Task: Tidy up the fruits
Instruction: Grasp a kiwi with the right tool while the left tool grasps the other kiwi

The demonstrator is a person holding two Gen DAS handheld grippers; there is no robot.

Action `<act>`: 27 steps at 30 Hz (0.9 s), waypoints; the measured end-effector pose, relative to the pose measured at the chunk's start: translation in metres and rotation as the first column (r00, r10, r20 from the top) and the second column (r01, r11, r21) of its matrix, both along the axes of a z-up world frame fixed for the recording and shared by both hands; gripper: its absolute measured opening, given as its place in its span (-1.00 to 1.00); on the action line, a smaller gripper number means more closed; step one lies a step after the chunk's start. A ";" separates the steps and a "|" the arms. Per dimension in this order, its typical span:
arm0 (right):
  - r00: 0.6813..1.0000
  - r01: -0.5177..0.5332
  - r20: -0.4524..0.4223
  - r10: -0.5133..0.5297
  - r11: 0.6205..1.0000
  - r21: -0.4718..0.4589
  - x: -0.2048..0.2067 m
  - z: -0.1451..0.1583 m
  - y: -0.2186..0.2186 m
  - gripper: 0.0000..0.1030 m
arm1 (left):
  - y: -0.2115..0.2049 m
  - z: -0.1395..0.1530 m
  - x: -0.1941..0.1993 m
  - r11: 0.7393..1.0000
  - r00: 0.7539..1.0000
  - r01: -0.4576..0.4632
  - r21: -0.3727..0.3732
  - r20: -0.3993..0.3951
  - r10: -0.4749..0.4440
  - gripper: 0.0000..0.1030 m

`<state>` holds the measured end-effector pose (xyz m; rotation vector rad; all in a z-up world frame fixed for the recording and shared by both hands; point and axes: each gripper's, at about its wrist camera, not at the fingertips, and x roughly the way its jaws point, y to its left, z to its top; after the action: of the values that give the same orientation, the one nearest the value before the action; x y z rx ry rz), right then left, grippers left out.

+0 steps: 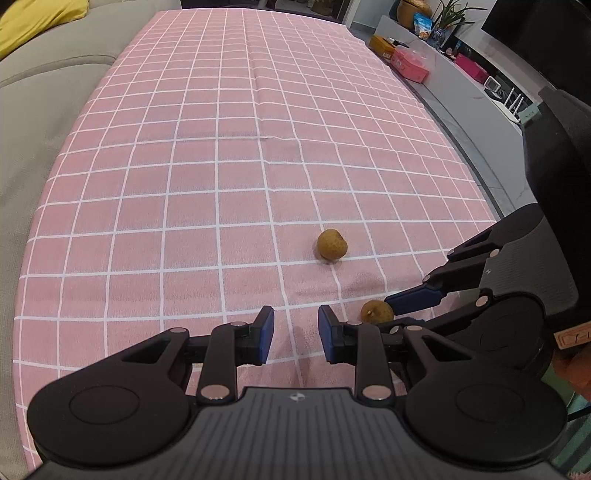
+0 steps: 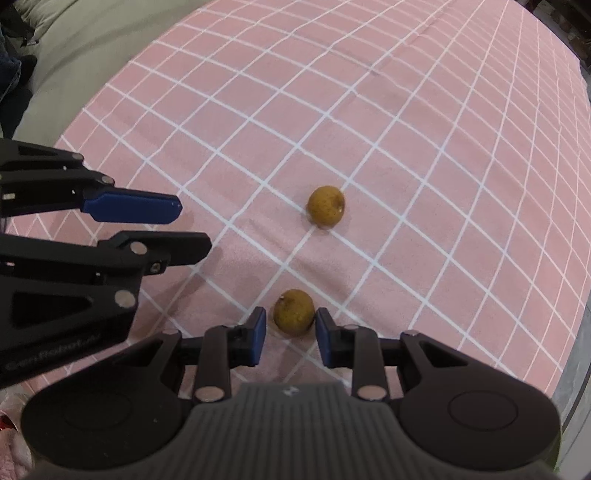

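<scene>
Two small brown round fruits lie on the pink checked tablecloth (image 1: 221,147). The far fruit (image 1: 331,244) (image 2: 326,210) lies free. The near fruit (image 2: 294,312) (image 1: 376,312) sits between the tips of my right gripper (image 2: 290,325), whose jaws are open around it; the right pad is close to it, and a small gap shows on the left. My left gripper (image 1: 296,332) is open and empty, just left of the near fruit. It also shows in the right wrist view (image 2: 177,229) at the left.
A grey sofa (image 1: 48,74) with a yellow cushion (image 1: 33,22) runs along the table's left side. A grey counter (image 1: 461,81) at the right holds boxes, a plant and packets. The table's right edge lies close to the right gripper.
</scene>
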<state>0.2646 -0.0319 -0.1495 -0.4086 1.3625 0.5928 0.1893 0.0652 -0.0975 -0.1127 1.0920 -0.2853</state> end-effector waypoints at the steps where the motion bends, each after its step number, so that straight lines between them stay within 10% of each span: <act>1: 1.000 -0.002 0.003 0.002 1.000 0.002 0.000 0.001 -0.001 -0.60 | 0.000 0.000 0.000 1.000 1.000 0.001 -0.002 0.003 -0.001 -0.38; 14: 0.990 0.062 0.114 -0.081 0.985 0.163 -0.001 0.047 -0.051 -0.61 | -0.023 0.008 0.006 0.997 0.990 0.074 -0.005 0.117 -0.073 -0.38; 27: 0.916 0.299 0.177 -0.361 0.905 0.303 0.009 0.051 -0.130 -0.60 | -0.058 -0.018 0.030 0.997 0.991 0.006 0.081 0.129 -0.017 -0.38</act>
<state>0.2740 -0.1622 -0.0986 -0.0153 1.0777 0.4234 0.2198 0.0073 -0.1158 -0.0157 0.9737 -0.2550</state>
